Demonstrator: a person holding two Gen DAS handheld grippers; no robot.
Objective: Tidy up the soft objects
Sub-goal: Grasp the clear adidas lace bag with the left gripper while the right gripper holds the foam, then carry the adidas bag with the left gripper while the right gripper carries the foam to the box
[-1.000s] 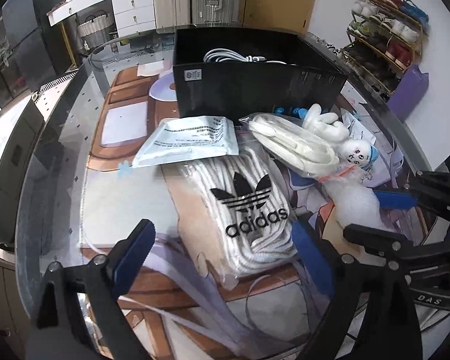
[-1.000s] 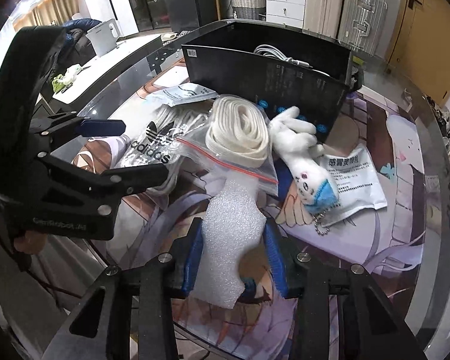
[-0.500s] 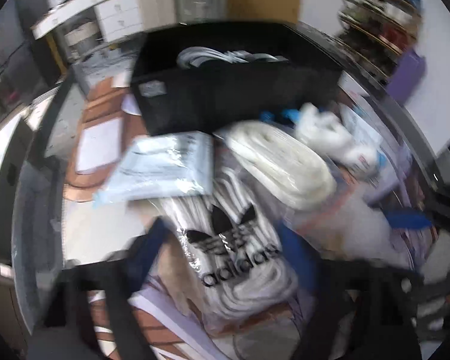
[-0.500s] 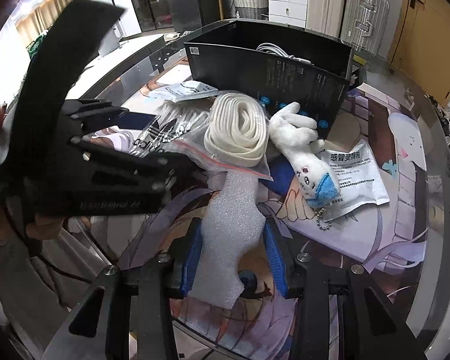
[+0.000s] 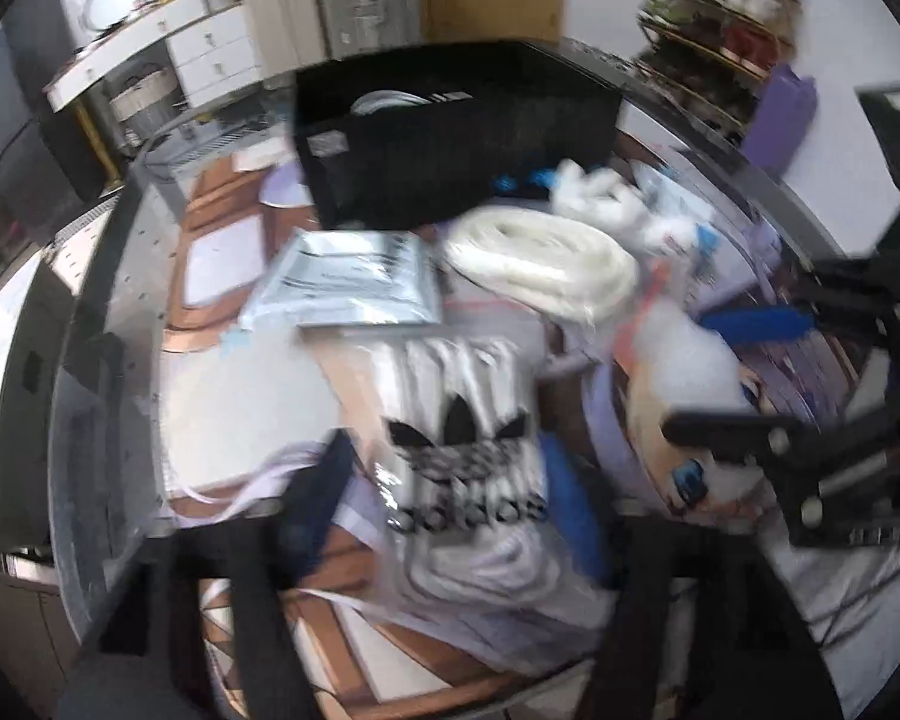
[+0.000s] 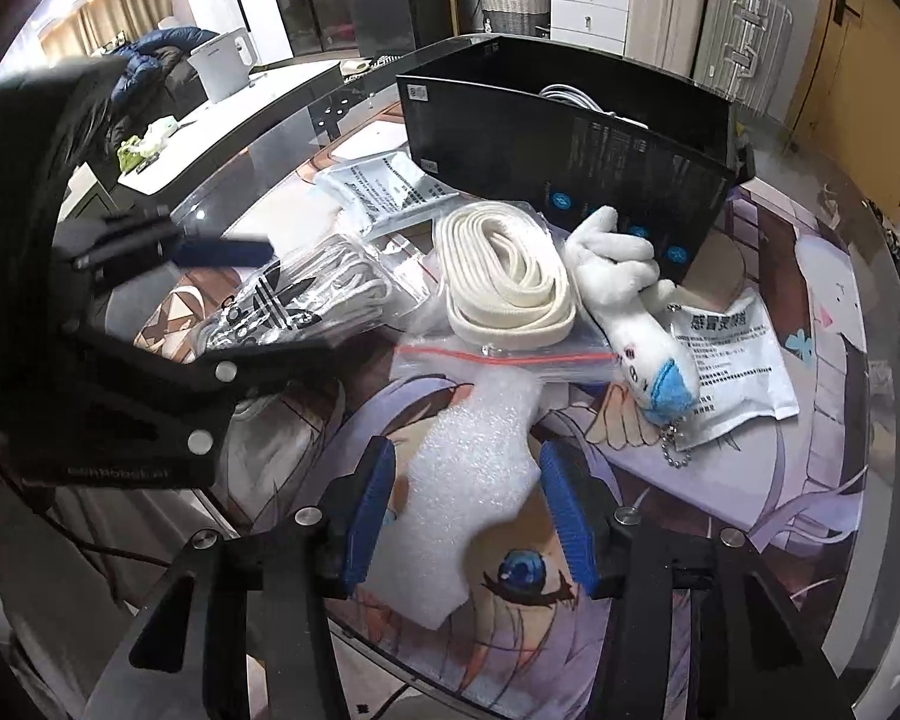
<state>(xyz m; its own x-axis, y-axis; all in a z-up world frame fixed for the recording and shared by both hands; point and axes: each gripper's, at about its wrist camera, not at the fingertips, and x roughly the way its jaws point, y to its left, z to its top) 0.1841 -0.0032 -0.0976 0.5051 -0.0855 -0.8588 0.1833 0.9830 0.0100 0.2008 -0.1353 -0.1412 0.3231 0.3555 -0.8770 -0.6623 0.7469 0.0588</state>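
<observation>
A clear bag of white laces with an Adidas logo (image 5: 468, 480) lies on the table between the fingers of my left gripper (image 5: 444, 450). Its jaws are opening, with a gap at the left pad; this view is blurred. In the right wrist view the same bag (image 6: 330, 288) sits inside the left gripper (image 6: 297, 300). A white foam piece (image 6: 450, 528) rests on the table mat between the blue pads of my right gripper (image 6: 467, 450). Those jaws are opening too, and the pads stand just off the foam.
Behind them lie a bagged coil of cream strap (image 6: 504, 276), a white plush toy with a blue cap (image 6: 624, 294) and two printed packets (image 6: 390, 186) (image 6: 732, 360). A black open box (image 6: 570, 150) holding a white cable stands at the back. The glass table edge (image 6: 870, 480) curves on the right.
The left jaws narrowed around the Adidas bag, then widened a little, and the left view shook. The right pads, pressed on the foam before, have spread and let it go.
</observation>
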